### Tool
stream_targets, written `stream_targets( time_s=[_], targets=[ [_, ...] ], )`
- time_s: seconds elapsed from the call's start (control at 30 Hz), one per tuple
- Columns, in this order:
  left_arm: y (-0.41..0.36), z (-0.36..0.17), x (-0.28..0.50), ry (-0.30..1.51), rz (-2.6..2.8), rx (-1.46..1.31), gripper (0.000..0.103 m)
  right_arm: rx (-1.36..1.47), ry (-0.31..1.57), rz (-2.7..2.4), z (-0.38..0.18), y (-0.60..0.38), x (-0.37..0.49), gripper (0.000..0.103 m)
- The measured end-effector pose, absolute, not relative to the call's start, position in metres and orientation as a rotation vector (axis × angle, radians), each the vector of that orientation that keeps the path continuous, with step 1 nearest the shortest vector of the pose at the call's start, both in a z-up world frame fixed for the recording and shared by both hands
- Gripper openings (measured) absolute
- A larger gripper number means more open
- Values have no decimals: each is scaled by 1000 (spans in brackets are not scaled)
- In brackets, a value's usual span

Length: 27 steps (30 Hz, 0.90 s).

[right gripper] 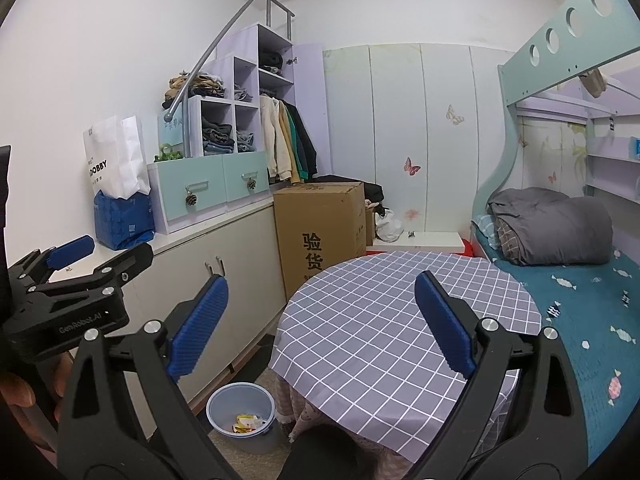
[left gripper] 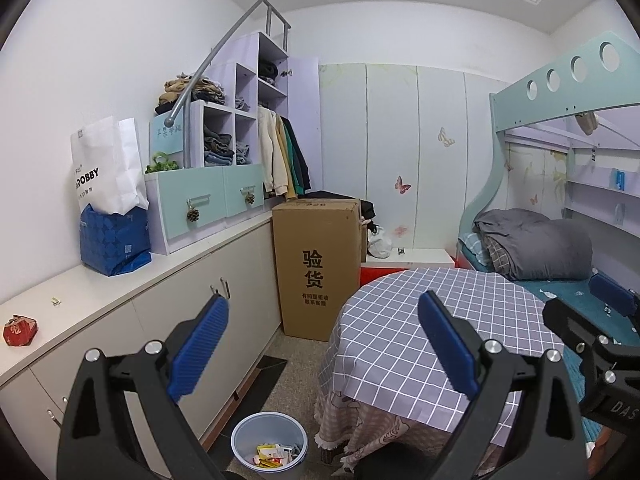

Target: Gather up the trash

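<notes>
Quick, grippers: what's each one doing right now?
Left gripper: open, holding nothing.
Right gripper: open, holding nothing.

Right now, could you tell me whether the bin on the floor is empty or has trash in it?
It has trash in it: the bin stands upright, with yellow wrappers lying at the bottom, far below the rim.

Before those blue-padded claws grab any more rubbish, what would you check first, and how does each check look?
1. Left gripper open and holding nothing: ok.
2. Right gripper open and holding nothing: ok.
3. Round grey-blue plastic bin upright on the floor, room left above the wrappers inside: ok.
4. Crumpled red wrapper on the long white countertop, nothing covering it: ok.
5. Small pale scrap on that countertop is trash: cannot tell.
6. Grey checked tablecloth free of litter: ok on the visible part.
</notes>
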<state>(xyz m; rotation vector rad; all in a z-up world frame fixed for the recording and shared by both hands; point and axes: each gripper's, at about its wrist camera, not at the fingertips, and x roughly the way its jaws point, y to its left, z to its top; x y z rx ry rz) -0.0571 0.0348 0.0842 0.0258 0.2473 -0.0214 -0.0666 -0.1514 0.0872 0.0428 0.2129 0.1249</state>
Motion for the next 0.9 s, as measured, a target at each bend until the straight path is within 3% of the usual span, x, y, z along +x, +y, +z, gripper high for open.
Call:
stream_targets(
  time_s=[0.9],
  targets=[
    [36,77,-54,268,-14,29,94,54,229,124,81,-143,-72,93]
  ],
)
